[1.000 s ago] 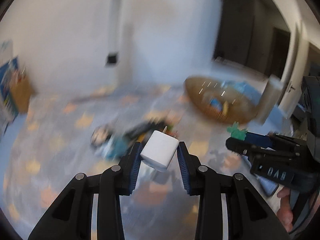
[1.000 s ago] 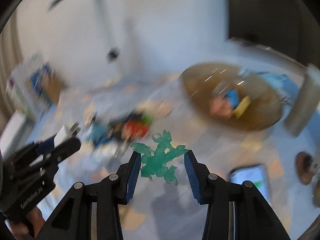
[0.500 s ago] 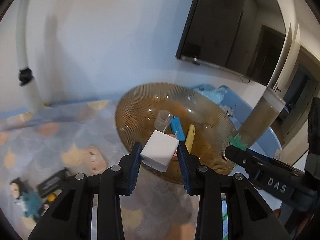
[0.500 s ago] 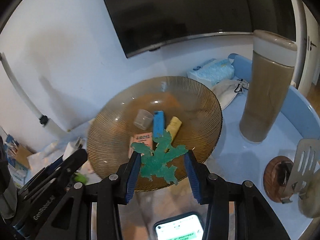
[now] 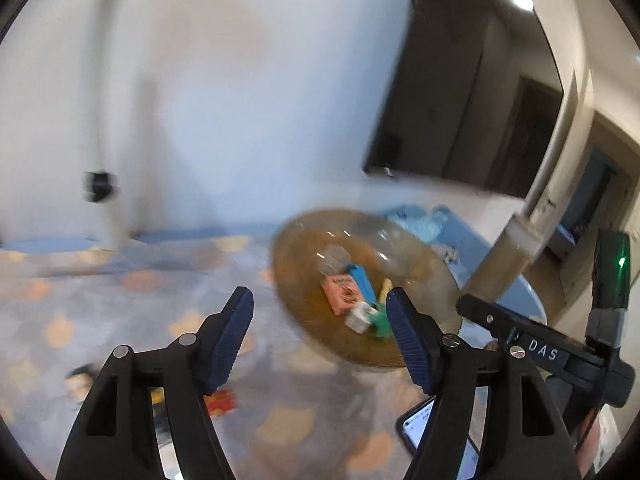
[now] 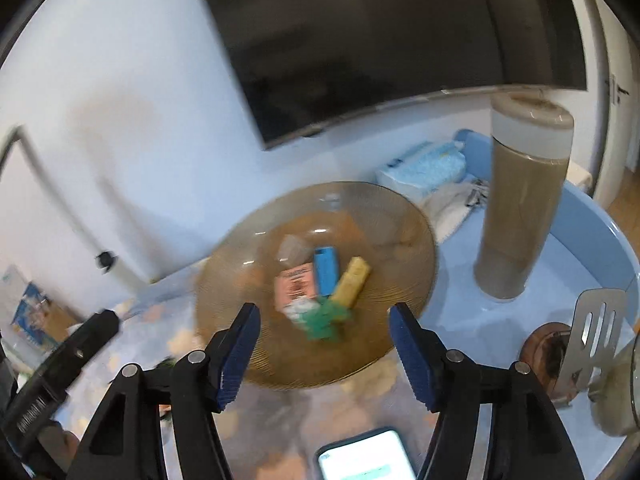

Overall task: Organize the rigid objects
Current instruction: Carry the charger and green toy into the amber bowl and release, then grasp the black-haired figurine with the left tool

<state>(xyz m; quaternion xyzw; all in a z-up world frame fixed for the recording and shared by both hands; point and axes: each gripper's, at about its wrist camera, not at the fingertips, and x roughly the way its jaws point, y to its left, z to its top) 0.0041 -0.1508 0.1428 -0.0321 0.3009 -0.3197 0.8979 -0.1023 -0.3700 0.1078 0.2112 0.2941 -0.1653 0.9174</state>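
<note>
Both grippers' jaws opening, empty, above the amber plate point(image 6: 400, 344) rim, white charger point(image 5: 361, 317) inside.

White charger point(image 5: 360, 317) and green figure point(image 6: 326, 320) lie in the amber ribbed bowl point(image 6: 416, 220).

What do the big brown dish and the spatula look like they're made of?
Dish: likely amber glass or clear plastic; translucent, finely ribbed, with glossy highlights. Spatula: looks like brushed steel; dull grey sheen, thin slotted blade.
</note>
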